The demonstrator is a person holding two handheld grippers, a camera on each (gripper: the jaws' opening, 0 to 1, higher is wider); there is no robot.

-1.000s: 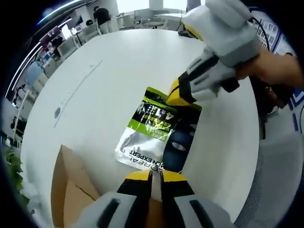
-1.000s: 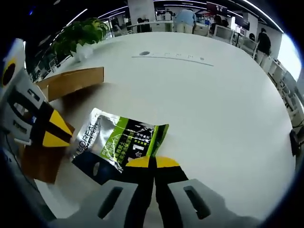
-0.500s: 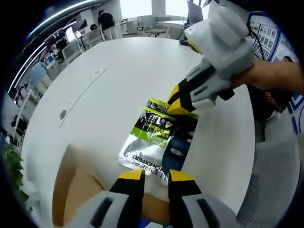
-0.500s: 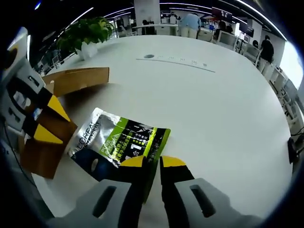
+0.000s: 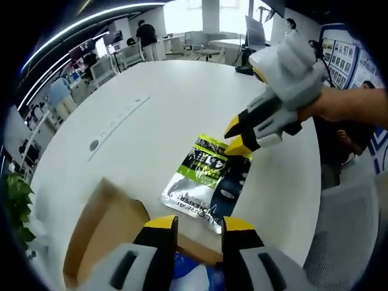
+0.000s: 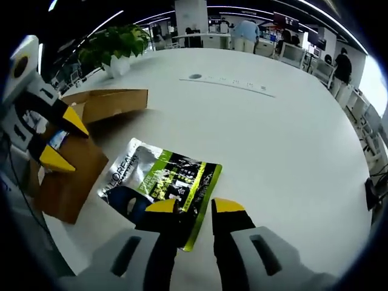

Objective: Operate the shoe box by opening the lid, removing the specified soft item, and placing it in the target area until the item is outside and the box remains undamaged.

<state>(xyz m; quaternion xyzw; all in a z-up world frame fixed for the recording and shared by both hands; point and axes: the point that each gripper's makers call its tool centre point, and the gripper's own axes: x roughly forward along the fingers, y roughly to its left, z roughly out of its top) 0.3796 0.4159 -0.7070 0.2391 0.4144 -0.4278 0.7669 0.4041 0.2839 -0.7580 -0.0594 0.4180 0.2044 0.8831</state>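
Observation:
A flat soft pouch, green, silver and dark blue, lies on the white round table. My right gripper stands open just above the pouch's near edge, nothing between its fingers; it shows from the right in the left gripper view. The brown cardboard shoe box sits open beside the pouch, its lid raised. My left gripper is open above the box's near rim, and appears at the left in the right gripper view. Something blue and white lies in the box.
A potted plant stands at the table's far side. A grommet and a seam mark the tabletop. Office desks, chairs and people stand beyond the table. A person's hand holds the right gripper.
Both grippers opened from shut. The right one let go of the pouch, which now lies flat, and both pulled back a little.

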